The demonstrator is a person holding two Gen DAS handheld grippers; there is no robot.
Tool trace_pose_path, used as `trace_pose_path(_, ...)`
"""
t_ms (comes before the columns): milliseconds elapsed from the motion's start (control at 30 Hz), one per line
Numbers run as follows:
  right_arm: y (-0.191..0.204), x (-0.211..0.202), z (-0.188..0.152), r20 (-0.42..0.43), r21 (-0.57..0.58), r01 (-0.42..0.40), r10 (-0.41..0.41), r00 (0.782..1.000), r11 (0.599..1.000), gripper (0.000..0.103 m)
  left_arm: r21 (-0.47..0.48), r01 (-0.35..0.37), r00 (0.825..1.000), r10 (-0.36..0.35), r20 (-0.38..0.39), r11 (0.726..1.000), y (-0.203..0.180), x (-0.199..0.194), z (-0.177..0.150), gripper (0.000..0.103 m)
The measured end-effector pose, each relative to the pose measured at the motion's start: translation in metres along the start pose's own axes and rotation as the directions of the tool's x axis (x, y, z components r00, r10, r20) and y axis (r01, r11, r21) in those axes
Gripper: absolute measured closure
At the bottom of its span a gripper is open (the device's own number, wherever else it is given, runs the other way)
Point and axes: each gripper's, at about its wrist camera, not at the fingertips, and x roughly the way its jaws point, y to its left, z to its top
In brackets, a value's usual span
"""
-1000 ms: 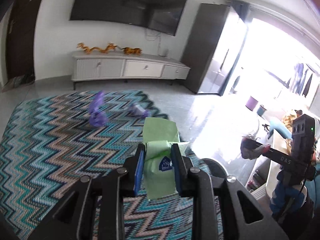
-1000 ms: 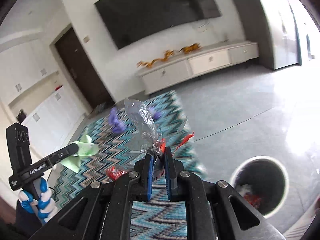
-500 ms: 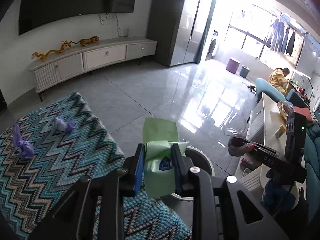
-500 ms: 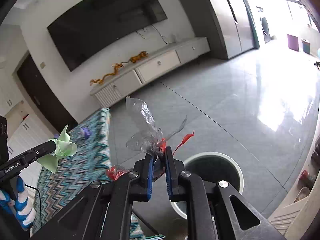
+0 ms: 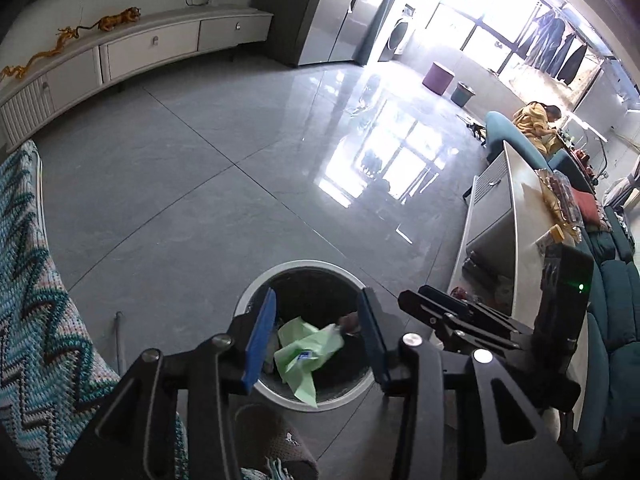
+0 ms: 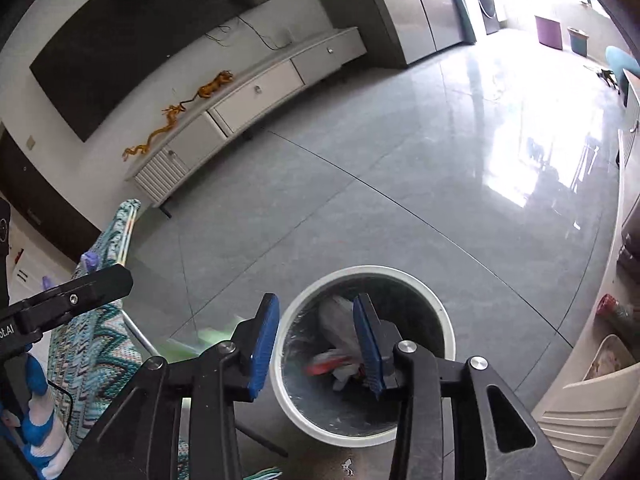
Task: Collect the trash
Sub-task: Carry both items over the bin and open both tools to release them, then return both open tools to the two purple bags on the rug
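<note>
A round white-rimmed trash bin point(image 5: 256, 292) stands on the grey tile floor; it also shows in the right wrist view point(image 6: 448, 320). My left gripper point(image 5: 316, 340) is open above the bin, and a green wrapper point(image 5: 304, 354) lies below it inside the bin. My right gripper point(image 6: 316, 344) is open above the bin's left rim. A clear plastic wrapper with red bits point(image 6: 336, 360) lies in the bin between its fingers. The right gripper shows beside the bin in the left wrist view point(image 5: 456, 312).
A zigzag rug point(image 5: 28, 320) lies left of the bin, with purple trash point(image 6: 90, 260) on it. A white TV cabinet point(image 6: 256, 92) stands along the far wall. A low table point(image 5: 516, 216) and teal sofa point(image 5: 612, 340) are on the right.
Both grippers moved over the bin and opened. The green wrapper dropped from the left gripper and the clear wrapper from the right, both into the bin.
</note>
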Motion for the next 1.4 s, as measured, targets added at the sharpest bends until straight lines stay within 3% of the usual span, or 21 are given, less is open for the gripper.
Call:
trace_pose_path(267,-0.009,-0.016,0.000,0.031,0.026,-0.005,0.004,1.000,1.000,0.061,0.000,-0.093,0.991,0.093,0.093,0.996,0.010,-0.041,-0.002,0.050)
trace_pose_path(500,0.027,-0.066,0.008,0.125,-0.027,-0.035,0.038,0.991,0.999,0.055,-0.026,-0.225,0.946,0.225,0.233,0.974,0.023,-0.121,-0.016,0.045)
trace_pose_path(733,0.102,-0.128,0.011,0.225,-0.150,-0.092,0.125,0.966,0.984,0.053,-0.105,-0.335,0.870,0.350,0.348,0.936,0.051,-0.221,-0.047,0.044)
trace_pose_path(900,0.166,-0.171,0.005,0.271,-0.264,-0.137,0.209,0.940,0.955,0.049,-0.194,-0.355,0.814,0.404,0.417,0.915,0.075,-0.291,-0.077,0.041)
trace_pose_path(1100,0.234,-0.212,-0.010,0.283,-0.396,-0.174,0.301,0.911,0.901,0.045,-0.299,-0.382,0.719,0.485,0.498,0.874,0.092,-0.369,-0.117,0.032)
trace_pose_path(1400,0.310,-0.235,-0.037,0.268,-0.532,-0.209,0.397,0.878,0.821,0.043,-0.383,-0.450,0.606,0.591,0.533,0.807,0.112,-0.446,-0.168,0.031)
